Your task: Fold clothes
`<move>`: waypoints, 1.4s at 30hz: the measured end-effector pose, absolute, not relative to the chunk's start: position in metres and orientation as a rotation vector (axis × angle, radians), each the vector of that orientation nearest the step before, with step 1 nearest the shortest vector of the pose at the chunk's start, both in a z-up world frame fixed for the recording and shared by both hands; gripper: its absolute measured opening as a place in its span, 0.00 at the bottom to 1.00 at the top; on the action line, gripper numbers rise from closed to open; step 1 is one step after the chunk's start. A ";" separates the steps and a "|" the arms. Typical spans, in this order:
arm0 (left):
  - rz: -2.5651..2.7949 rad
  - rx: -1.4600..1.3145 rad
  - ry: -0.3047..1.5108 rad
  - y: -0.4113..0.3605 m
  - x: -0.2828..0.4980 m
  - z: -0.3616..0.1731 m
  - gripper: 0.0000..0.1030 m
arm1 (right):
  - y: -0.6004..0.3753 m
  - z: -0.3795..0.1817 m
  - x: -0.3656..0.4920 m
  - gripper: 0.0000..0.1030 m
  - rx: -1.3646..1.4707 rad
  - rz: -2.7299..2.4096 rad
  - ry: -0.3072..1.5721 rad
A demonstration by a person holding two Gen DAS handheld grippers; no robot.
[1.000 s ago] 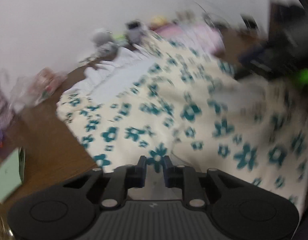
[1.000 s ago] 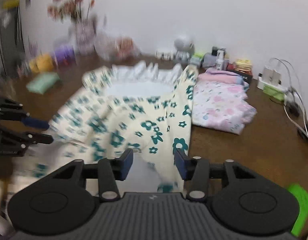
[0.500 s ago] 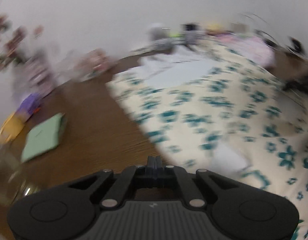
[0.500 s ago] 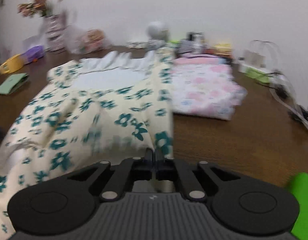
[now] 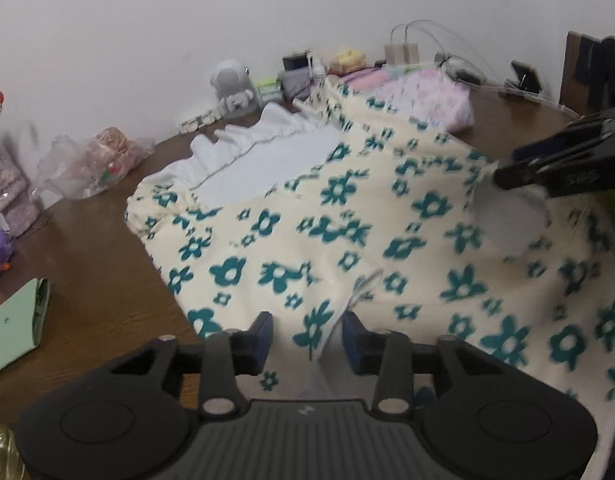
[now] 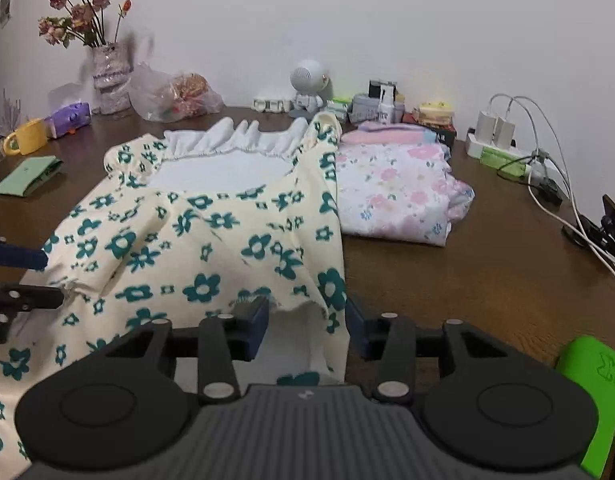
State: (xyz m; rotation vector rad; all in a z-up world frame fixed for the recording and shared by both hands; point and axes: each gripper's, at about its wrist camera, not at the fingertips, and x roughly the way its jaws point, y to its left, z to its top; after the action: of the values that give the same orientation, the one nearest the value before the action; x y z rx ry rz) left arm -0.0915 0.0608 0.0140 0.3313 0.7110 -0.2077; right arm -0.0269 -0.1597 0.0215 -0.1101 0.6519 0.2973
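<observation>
Both claws stand released: left claw (image 5: pixel 307 338) and right claw (image 6: pixel 307 322) each straddle a near edge of the floral garment (image 6: pixel 211 236), spread ahead on the surface (image 6: pixel 467 272). Next, I judge, each must pinch its edge squarely.

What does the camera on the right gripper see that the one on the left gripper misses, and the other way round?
Only the right wrist view shows the vase of dried flowers, the yellow mug and a bright green object at the near edge. Only the left wrist view shows the right gripper from outside, reaching in over the cloth. Both show the cream garment with teal flowers, the folded pink floral clothes, the white round-headed figure and the wooden table.
</observation>
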 end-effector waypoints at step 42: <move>-0.339 -0.007 0.795 0.059 -0.132 0.017 0.03 | -0.127 0.020 -0.075 0.14 -0.052 0.713 0.749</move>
State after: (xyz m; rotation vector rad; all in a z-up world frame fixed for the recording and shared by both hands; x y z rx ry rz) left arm -0.1317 0.0594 0.0173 -0.0065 0.7949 -0.3386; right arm -0.0746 -0.1269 0.0201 -0.0519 0.7491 0.7127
